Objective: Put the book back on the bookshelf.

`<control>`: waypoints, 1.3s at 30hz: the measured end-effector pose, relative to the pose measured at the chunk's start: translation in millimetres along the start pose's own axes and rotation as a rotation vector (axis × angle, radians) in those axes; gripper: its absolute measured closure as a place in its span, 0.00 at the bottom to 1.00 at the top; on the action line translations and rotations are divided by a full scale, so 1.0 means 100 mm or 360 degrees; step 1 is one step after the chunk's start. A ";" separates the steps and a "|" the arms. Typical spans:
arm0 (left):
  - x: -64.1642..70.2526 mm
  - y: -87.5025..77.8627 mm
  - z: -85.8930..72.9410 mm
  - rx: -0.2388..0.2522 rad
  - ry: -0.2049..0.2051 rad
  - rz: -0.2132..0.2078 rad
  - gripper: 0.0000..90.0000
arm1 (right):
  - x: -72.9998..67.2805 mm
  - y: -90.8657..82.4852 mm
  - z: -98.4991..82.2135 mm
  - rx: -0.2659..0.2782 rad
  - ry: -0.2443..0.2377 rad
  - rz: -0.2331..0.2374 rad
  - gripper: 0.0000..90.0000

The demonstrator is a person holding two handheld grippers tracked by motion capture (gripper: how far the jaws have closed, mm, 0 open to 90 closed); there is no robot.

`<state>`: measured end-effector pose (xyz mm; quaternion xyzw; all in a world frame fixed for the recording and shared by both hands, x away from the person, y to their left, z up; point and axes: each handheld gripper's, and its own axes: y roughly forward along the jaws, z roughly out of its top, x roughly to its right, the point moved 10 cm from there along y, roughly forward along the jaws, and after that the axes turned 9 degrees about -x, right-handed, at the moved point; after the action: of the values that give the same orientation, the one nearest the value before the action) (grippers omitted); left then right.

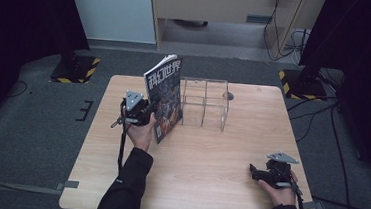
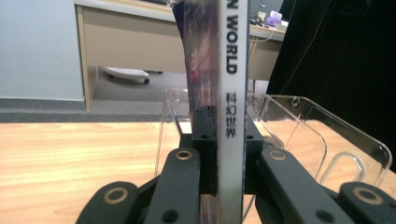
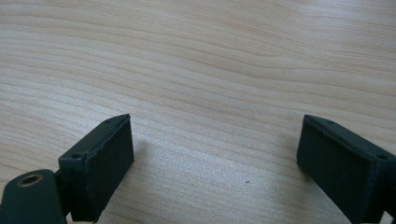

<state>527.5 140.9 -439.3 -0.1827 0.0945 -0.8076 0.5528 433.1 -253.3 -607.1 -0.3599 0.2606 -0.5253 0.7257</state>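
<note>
A dark-covered magazine (image 1: 166,95) stands upright and a little tilted left of centre, its lower corner near the table (image 1: 209,156). My left gripper (image 1: 148,112) is shut on its spine side. In the left gripper view the white spine (image 2: 232,107) runs up between the two black jaws, which press on it from both sides. Just right of the magazine stands a clear acrylic rack (image 1: 204,103), also seen behind the spine as a clear acrylic rack (image 2: 299,135). My right gripper (image 1: 254,172) rests open at the front right, its fingers (image 3: 100,161) wide apart over bare wood.
The wooden table has free room across its middle and front. A small round dark spot (image 1: 228,95) lies behind the rack. Beyond the table are a desk (image 1: 221,7), dark curtains and two stands with yellow-black bases (image 1: 73,68).
</note>
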 end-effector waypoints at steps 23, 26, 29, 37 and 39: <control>-0.01 -0.26 -0.32 -0.0076 0.0024 -0.0015 0.90 | 0.00 0.00 0.00 0.0000 -0.0004 0.0001 0.12; -0.02 -0.26 -0.23 -0.0066 0.0021 -0.0020 0.87 | 0.00 0.00 0.00 0.0000 0.0006 0.0000 0.12; -0.03 -0.26 -0.14 -0.0058 0.0028 -0.0007 0.85 | 0.00 0.00 0.00 0.0001 0.0005 0.0002 0.12; -0.03 -0.22 -0.04 -0.0049 -0.0007 -0.0007 0.89 | 0.00 0.00 0.00 0.0001 0.0001 0.0002 0.12; -0.01 -0.20 -0.02 -0.0034 -0.0022 -0.0022 0.91 | 0.00 0.00 0.00 -0.0003 0.0005 0.0003 0.12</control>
<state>509.5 148.9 -434.1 -0.1949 0.0978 -0.8090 0.5459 432.8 -253.0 -607.2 -0.3595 0.2626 -0.5248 0.7255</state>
